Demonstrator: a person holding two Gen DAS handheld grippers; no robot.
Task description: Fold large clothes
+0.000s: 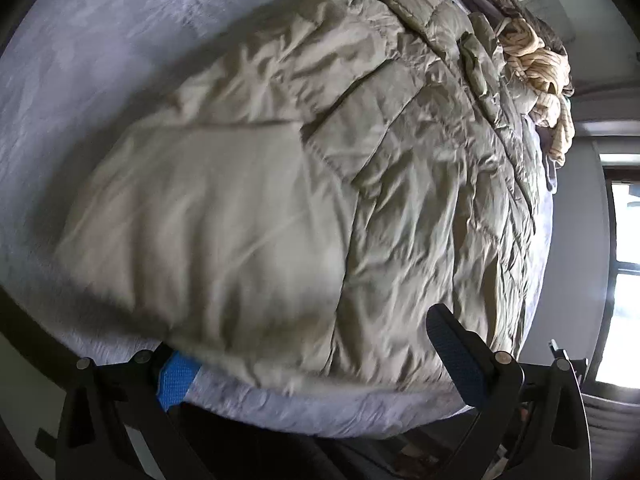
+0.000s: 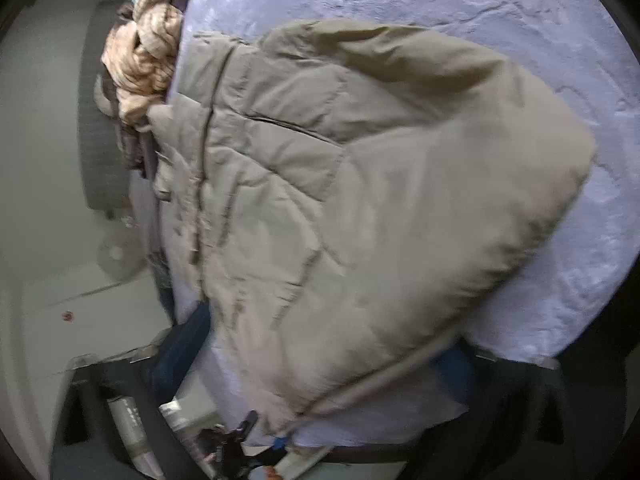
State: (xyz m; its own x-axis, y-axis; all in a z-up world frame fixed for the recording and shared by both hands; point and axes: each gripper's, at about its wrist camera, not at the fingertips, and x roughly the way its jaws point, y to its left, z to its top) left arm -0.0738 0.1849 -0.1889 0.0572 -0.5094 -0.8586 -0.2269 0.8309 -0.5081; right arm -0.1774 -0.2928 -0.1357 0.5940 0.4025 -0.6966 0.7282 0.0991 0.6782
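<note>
A beige padded jacket (image 1: 304, 184) lies folded on a pale lavender bed sheet (image 1: 88, 60) and fills most of both views. My left gripper (image 1: 316, 364) stands open at the bed's near edge. Its blue-padded finger (image 1: 176, 380) sits at the jacket's hem, and the other finger (image 1: 456, 352) rests over the cloth on the right. In the right wrist view the jacket (image 2: 360, 184) bulges over the sheet (image 2: 480, 8). My right gripper (image 2: 320, 356) is wide open, with the jacket's lower edge lying between its fingers (image 2: 184, 344); the pads do not press on it.
A bundle of cream striped clothes (image 1: 536, 68) (image 2: 148, 52) is heaped at the far end of the bed beyond the jacket. A bright window (image 1: 624, 240) stands past the bed. Pale floor (image 2: 52, 240) with small clutter (image 2: 128, 424) lies beside the bed.
</note>
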